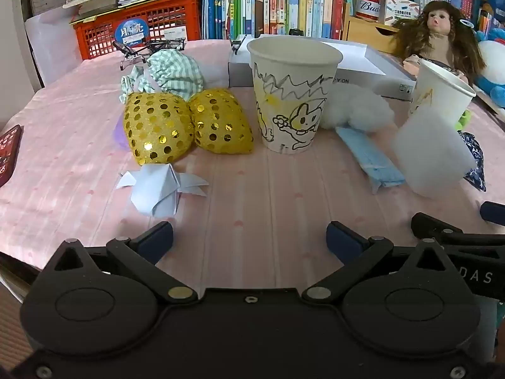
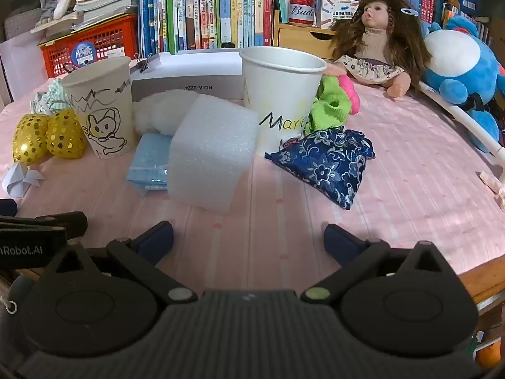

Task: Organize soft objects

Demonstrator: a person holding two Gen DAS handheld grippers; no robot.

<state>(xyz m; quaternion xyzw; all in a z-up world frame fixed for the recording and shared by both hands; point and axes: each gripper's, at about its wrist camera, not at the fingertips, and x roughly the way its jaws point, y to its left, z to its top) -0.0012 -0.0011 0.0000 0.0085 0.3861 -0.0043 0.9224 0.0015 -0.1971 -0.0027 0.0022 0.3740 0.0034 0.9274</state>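
Taking the cat-drawing paper cup (image 1: 293,98) as the landmark, the pink striped tablecloth (image 1: 252,195) lies bare in front of it down to both grippers, the widest open room on the table. The left gripper (image 1: 249,241) and the right gripper (image 2: 248,240) both hang low over that strip with their blue-padded fingers spread as wide as they go and nothing between them. The table's wooden edge (image 2: 483,276) shows only in the right wrist view, far right of the cup. Behind the cup a grey flat box (image 1: 363,74) and a wall of books (image 1: 284,0) close off the back. Left of the cup sit two gold sequinned pouches (image 1: 189,124) touching each other, a green checked cloth bundle (image 1: 170,74) behind them, and a folded white paper figure (image 1: 157,189) in front of them. Right of the cup lie a tuft of white stuffing (image 1: 356,109), a blue face mask (image 1: 369,161) and a white foam block (image 2: 214,148), which stands in front of a second paper cup (image 2: 281,94) lettered in marker. Only the right wrist view shows, further right, the blue floral drawstring pouch (image 2: 325,164) flat on the cloth, a lime-green cloth (image 2: 331,107) against a pink toy (image 2: 348,90), the doll (image 2: 375,41) whole, and a blue plush toy (image 2: 464,66). Only the left wrist view shows a dark red item (image 1: 8,151) at the far-left edge.
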